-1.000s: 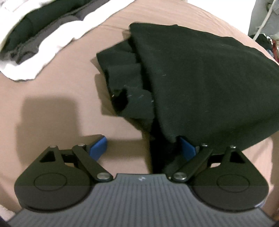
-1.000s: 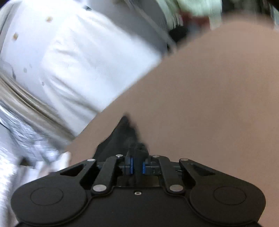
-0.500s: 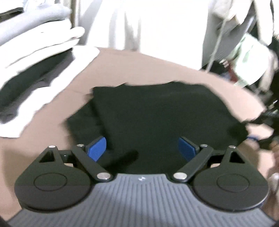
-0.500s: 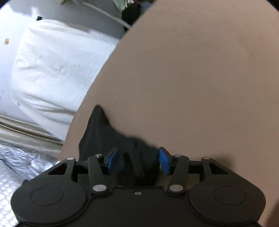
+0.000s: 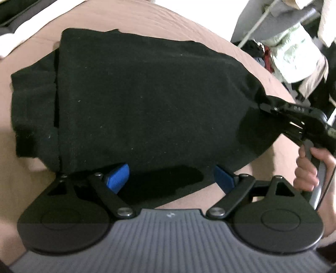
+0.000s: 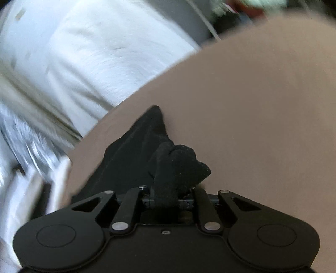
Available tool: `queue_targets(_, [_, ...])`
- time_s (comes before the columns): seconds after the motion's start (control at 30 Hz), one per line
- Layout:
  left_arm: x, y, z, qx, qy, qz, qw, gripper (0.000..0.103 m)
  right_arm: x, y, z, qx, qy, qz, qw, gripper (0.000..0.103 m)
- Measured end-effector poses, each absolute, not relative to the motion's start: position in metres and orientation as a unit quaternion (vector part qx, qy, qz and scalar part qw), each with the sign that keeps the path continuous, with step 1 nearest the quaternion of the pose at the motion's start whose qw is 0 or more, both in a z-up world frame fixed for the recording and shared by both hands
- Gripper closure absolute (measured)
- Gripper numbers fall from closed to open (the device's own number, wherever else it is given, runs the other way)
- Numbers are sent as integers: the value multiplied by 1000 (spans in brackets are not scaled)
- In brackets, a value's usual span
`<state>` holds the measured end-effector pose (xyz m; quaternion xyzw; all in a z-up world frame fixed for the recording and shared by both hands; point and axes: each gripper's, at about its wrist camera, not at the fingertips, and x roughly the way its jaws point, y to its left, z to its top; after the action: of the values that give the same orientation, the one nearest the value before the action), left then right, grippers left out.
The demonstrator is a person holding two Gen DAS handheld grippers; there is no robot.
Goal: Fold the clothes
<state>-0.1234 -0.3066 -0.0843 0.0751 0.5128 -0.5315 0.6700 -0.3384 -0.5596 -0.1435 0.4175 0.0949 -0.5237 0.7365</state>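
Blur smears the right wrist view: white bedding (image 6: 88, 54) beyond the surface edge shows only as streaks. Black garment (image 5: 142, 100) lies folded flat on a brown-pink sheet (image 5: 159, 19), its near hem hiding part of the left gripper's (image 5: 171, 176) wide-apart blue pads; nothing is pinched there. At the garment's right corner, the right gripper (image 6: 168, 200) has just been closing, and its pads are buried under a bunched black fold they clamp. A hand (image 5: 306, 168) grasps that tool's handle. Cluttered clothing (image 5: 294, 52), hard to identify, fills the room's far right corner.
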Motion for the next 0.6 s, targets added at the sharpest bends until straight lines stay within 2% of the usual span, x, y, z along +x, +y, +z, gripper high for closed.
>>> queue_targets(0.23, [-81, -263, -41, 39, 484, -507, 713, 16, -244, -545, -56, 173, 189, -520, 815, 90])
queue_targets(0.4, [-18, -218, -53, -43, 535, -450, 714, 15, -157, -491, -8, 10, 234, -425, 874, 90])
queue_targets(0.5, [8, -201, -63, -72, 551, -415, 720, 15, -102, -462, -21, -27, 277, -340, 898, 90])
queue_targets(0.6, [20, -199, -65, -95, 543, -394, 735, 16, -66, -447, -67, -34, 337, -304, 890, 90])
